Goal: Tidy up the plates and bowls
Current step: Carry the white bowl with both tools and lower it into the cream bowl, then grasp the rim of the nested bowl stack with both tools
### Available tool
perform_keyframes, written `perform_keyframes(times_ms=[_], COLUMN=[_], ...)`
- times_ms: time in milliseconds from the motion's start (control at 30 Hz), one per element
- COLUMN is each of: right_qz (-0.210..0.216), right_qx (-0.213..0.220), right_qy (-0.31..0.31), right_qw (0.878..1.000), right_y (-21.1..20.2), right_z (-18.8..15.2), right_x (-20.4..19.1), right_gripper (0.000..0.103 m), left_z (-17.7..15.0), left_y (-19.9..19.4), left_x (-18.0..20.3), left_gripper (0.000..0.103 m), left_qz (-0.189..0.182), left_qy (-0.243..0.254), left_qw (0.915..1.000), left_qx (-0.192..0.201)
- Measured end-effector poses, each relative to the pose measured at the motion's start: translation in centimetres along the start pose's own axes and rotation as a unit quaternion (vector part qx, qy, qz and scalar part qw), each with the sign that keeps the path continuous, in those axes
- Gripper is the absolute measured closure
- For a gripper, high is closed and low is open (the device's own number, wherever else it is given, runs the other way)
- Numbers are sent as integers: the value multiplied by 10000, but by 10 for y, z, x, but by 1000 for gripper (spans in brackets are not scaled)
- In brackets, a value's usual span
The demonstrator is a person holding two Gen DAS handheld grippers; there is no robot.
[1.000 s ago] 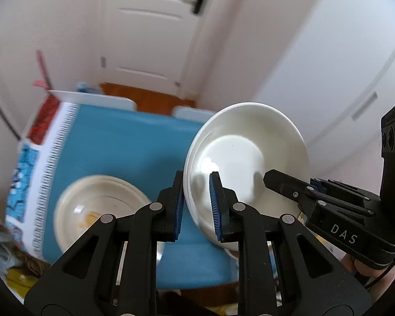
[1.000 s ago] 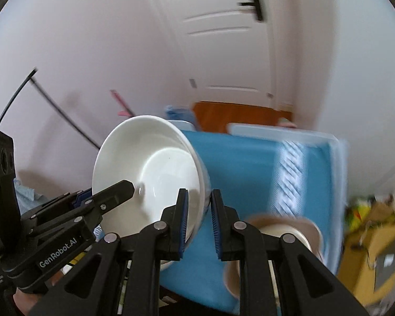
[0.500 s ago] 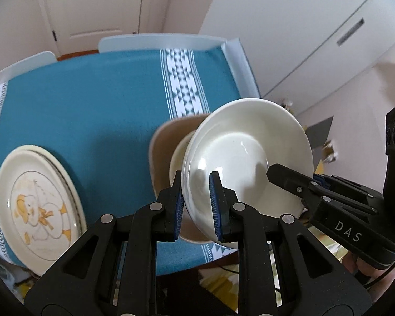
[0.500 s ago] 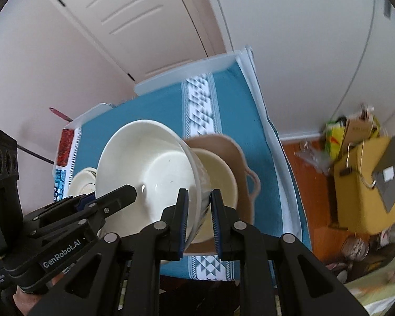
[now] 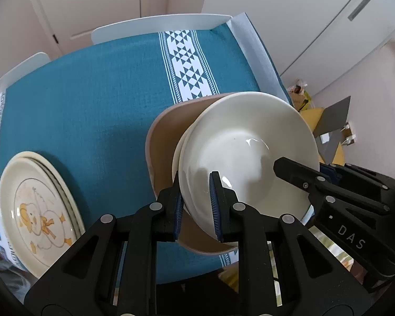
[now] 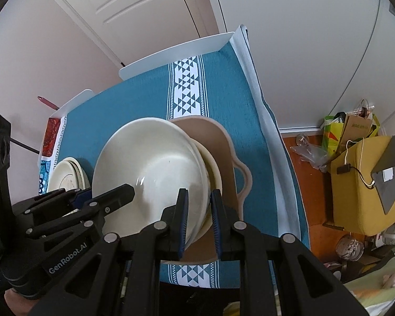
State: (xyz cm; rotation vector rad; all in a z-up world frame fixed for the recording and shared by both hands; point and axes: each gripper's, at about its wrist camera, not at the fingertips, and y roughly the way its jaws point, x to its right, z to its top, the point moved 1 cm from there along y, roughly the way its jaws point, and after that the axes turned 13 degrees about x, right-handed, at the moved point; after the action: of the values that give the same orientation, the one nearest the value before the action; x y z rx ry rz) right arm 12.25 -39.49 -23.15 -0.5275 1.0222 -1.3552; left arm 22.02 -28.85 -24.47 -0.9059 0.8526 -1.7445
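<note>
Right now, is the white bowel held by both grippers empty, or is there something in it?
Empty. The white bowl shows a bare glossy inside with only light reflections, clamped at opposite rims by the left gripper and the right gripper.

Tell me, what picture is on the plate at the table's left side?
A yellow-orange duckling on cream plate; left wrist view.

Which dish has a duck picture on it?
The flat plate on top of the stack at the table's left edge. It has an orange duck drawing, while the white bowl in the tongs and the tan dish are plain.
</note>
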Motion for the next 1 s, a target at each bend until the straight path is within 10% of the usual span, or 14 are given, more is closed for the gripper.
perform_keyframes(times_ms=[1000], right_qz=[-99], right_qx=[-35], right_qy=[-5], right_qw=[9999], right_y=[1], right_z=[-2], right_x=[2], right_gripper=[87], left_z=[-5], left_y=[5], left_x=[18], left_gripper=[86], left_qz=[726], left_qy=[818], left_qw=[9940], left_qx=[26])
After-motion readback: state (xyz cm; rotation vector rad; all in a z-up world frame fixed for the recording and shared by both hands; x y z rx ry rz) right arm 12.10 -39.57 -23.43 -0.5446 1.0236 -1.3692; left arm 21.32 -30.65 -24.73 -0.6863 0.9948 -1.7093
